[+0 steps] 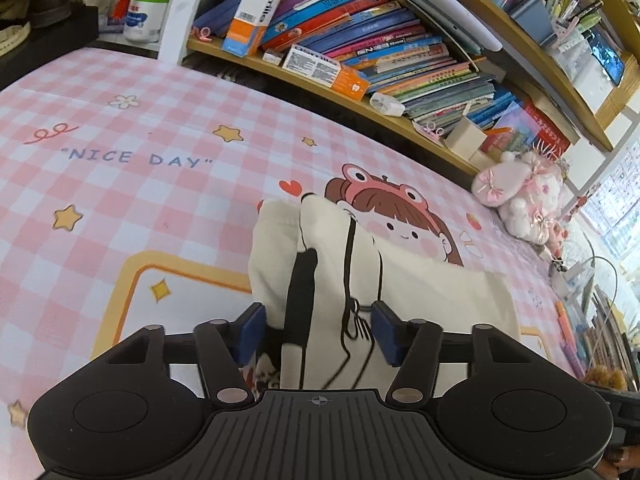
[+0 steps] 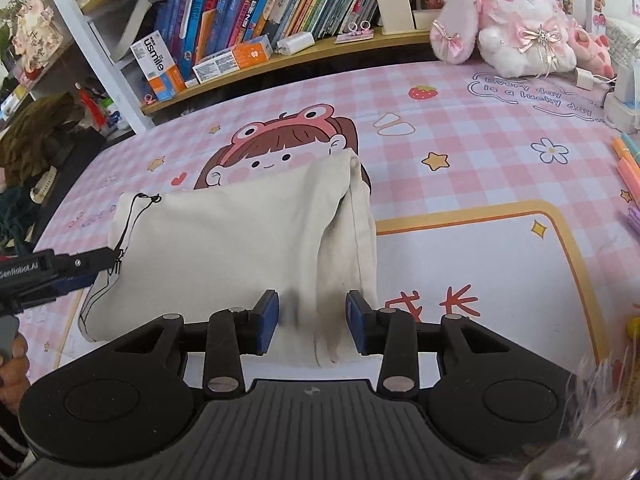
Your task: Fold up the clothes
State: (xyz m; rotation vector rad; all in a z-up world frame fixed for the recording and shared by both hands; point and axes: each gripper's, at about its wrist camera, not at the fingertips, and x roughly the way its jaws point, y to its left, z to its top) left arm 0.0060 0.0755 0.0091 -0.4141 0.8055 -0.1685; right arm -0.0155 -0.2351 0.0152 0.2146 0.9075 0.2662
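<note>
While the cream garment (image 2: 224, 248) lies folded on the pink checked table cover (image 2: 472, 168) before the bookshelf (image 2: 280, 56), the left gripper (image 1: 318, 330) and the right gripper (image 2: 312, 322) each straddle an end of it, jaws spread, pads apparently clear of the cloth.

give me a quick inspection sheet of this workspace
surface: pink checked cartoon-print mat, flat.
job's things: cream fabric garment with black line print, partly folded, lying on the mat.
clutter: white and pink plush rabbit, pastel markers at the edge.
grippers: left gripper and right gripper, jaws apart with cream cloth between them, pads not pressing.
cables: white charger cable by the rabbit.
surroundings: wooden bookshelf of colourful books.
</note>
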